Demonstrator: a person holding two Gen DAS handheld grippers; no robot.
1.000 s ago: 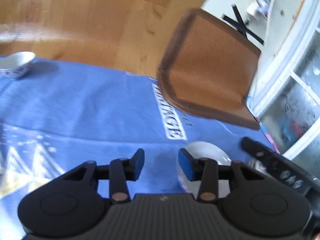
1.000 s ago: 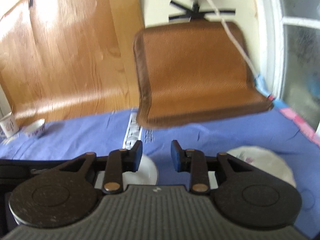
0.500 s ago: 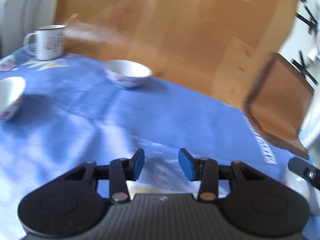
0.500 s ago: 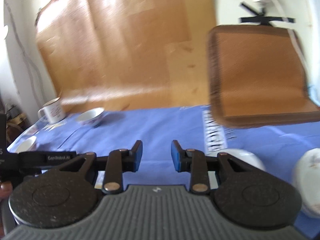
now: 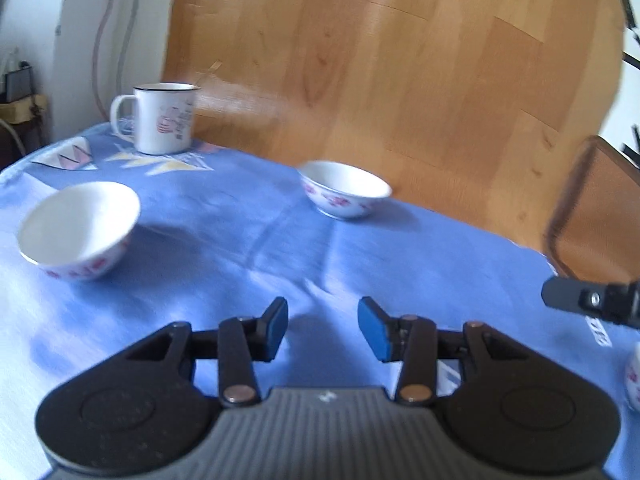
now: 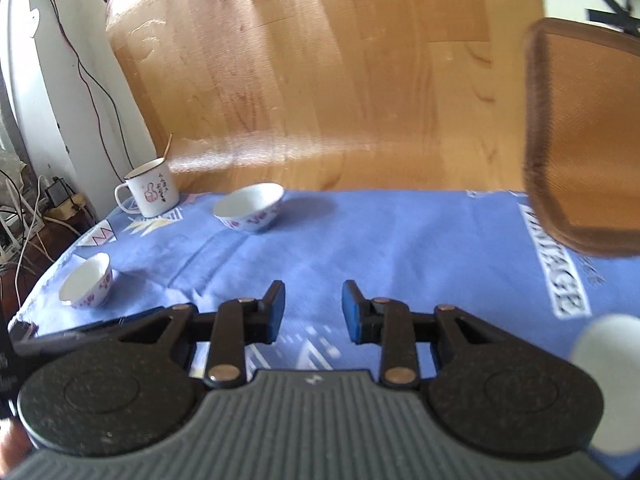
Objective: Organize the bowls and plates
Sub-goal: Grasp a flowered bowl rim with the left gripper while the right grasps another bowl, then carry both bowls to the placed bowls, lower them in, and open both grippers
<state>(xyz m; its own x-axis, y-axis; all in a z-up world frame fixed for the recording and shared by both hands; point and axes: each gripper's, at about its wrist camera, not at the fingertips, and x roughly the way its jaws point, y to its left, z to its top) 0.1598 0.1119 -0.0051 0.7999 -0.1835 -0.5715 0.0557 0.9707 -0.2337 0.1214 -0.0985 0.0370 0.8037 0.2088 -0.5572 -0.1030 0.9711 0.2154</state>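
- Two bowls sit apart on the blue cloth: near bowl (image 5: 78,230) by the left edge, far bowl (image 5: 345,188) near the back edge.
- Left gripper (image 5: 322,328) and right gripper (image 6: 313,312) hover with fingers spread, pinching nothing.
- Risk: a nudge pushes either bowl off its edge.
- Open cloth lies between; the mug (image 5: 162,118) crowds the corner.

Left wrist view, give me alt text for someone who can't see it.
An open, empty left gripper hovers over a blue tablecloth. Two white bowls with red flowers sit ahead, the near bowl on the left and the far bowl at centre, with a white mug behind. The right gripper's tip pokes in at the right edge.
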